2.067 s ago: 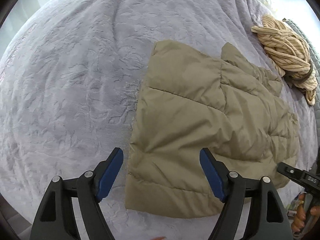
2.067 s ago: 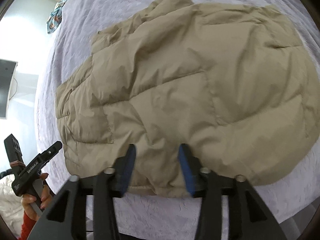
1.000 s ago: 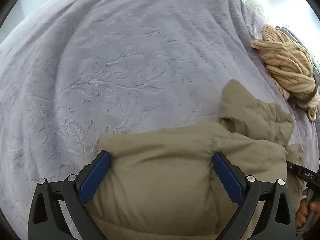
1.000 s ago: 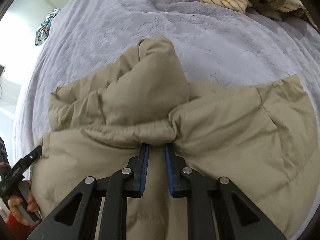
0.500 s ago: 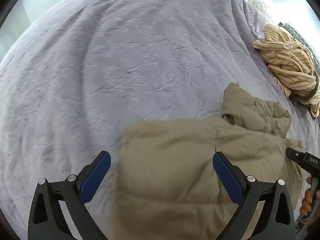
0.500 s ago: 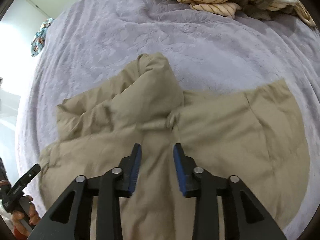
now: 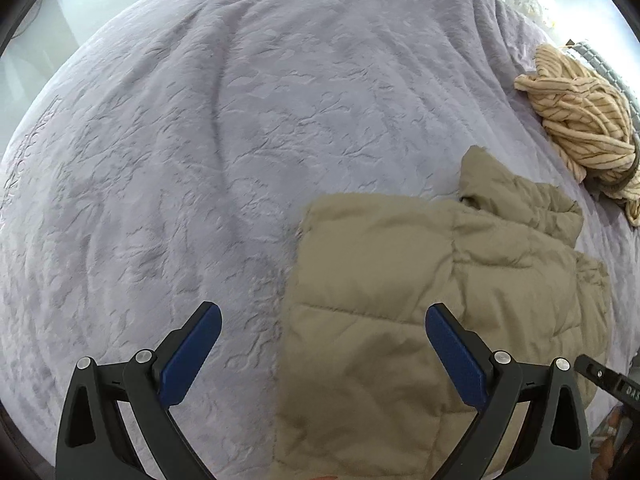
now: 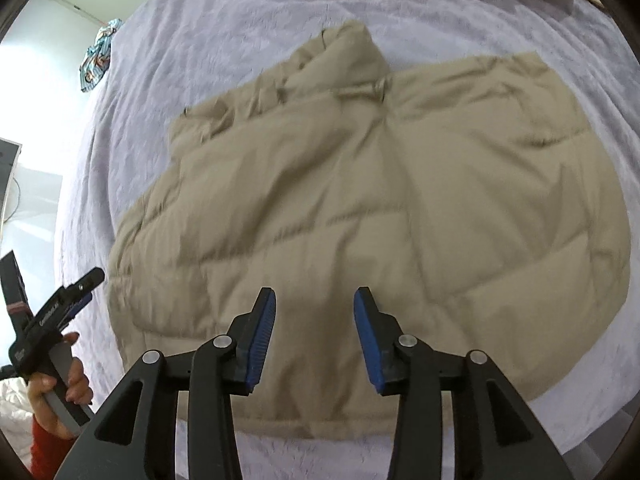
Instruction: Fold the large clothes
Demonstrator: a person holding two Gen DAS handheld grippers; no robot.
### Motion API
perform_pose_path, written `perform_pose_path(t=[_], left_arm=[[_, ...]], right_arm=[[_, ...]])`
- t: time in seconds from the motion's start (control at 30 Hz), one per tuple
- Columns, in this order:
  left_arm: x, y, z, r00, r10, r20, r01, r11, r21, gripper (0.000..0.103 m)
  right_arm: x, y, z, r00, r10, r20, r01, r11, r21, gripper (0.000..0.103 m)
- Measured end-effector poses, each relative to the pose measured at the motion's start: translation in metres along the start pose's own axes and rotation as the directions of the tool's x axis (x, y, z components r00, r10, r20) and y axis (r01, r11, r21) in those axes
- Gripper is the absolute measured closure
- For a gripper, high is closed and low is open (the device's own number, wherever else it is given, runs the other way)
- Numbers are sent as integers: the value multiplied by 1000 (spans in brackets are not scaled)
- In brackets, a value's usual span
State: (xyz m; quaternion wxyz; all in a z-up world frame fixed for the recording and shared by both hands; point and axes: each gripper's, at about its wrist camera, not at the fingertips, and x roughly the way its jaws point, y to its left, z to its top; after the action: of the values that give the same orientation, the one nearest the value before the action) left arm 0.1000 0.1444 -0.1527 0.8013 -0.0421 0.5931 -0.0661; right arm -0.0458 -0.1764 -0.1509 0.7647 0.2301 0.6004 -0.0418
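Fold laid, I judge. My right claw (image 8: 315, 336) has just been opening, nothing between its jaws; my left claw (image 7: 322, 354) gapes empty. The jacket (image 8: 360, 208) lies below both. Next: regrip an edge.

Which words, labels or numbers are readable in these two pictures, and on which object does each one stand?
"DAS": white letters on the right gripper, cut off at the picture's edge in the left wrist view.
White print along the side of the left gripper, in the right wrist view: too blurred to read.
Jacket, bed cover, striped garment: no text visible.
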Motion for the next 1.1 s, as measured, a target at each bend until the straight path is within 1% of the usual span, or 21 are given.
perform_pose_path(t=[0.07,0.13,0.2,0.3,0.33,0.43,0.47,0.53,0.57,0.67,0.73,0.8,0.83,0.87,0.9,0.93,0.97,1.0,1.03,1.07,1.1], left_arm=[[0,4,-5,1000,0,4,-1,1000,12,1],[0,10,-12,1000,-29,3,29,999,17,1],[3,21,-20,997,-78,-16,78,997,2,1],[10,38,-32,988,-141,-57,139,990,-23,1],[13,43,-35,984,-164,-66,162,986,-33,1],[23,56,-42,959,-265,-101,260,964,-55,1],[30,59,-44,940,-319,-123,313,948,-66,1],[46,61,-45,891,-420,-171,410,907,-92,1],[52,60,-45,872,-453,-186,441,892,-100,1],[73,48,-41,801,-555,-222,545,831,-111,1],[82,37,-37,764,-602,-233,594,797,-112,1],[91,25,-34,734,-630,-253,624,773,-114,1],[95,20,-34,726,-634,-266,630,769,-112,1],[99,14,-34,725,-628,-284,629,771,-100,1],[101,8,-34,732,-612,-301,621,780,-75,5],[101,5,-34,738,-603,-303,619,784,-51,27],[100,4,-34,726,-615,-308,633,773,-48,41],[98,6,-35,692,-652,-309,665,743,-79,59],[96,8,-35,678,-671,-300,677,729,-99,67],[92,10,-35,671,-683,-287,687,719,-105,70],[88,11,-36,671,-686,-281,688,718,-107,73]], right_arm=[[4,2,-6,1000,4,-16,-4,1000,1,52],[7,4,-12,1000,8,-25,-8,1000,-2,48],[9,6,-15,1000,5,-29,-5,1000,-11,44],[12,7,-19,999,-3,-39,2,1000,-22,43],[14,7,-20,999,-6,-43,5,1000,-22,43],[17,6,-20,999,-12,-51,10,1000,-24,43],[18,6,-20,999,-14,-53,13,1000,-26,43],[20,6,-20,998,-23,-57,21,999,-36,43],[21,7,-21,998,-27,-58,25,999,-41,43],[23,10,-21,998,-39,-58,35,998,-53,42],[24,11,-21,997,-44,-56,40,997,-60,41],[24,11,-22,997,-50,-55,46,997,-67,41],[24,12,-22,997,-50,-55,46,997,-69,41],[24,12,-22,997,-50,-56,46,997,-69,41],[24,14,-22,997,-50,-56,46,997,-69,41],[23,14,-22,997,-47,-59,42,997,-71,41],[22,16,-21,997,-44,-61,40,996,-74,41],[20,16,-21,997,-39,-61,35,996,-79,41],[16,17,-20,998,-34,-53,30,996,-87,41],[11,16,-20,999,-36,-37,32,995,-93,41],[6,15,-19,999,-39,-6,39,994,-101,41]])
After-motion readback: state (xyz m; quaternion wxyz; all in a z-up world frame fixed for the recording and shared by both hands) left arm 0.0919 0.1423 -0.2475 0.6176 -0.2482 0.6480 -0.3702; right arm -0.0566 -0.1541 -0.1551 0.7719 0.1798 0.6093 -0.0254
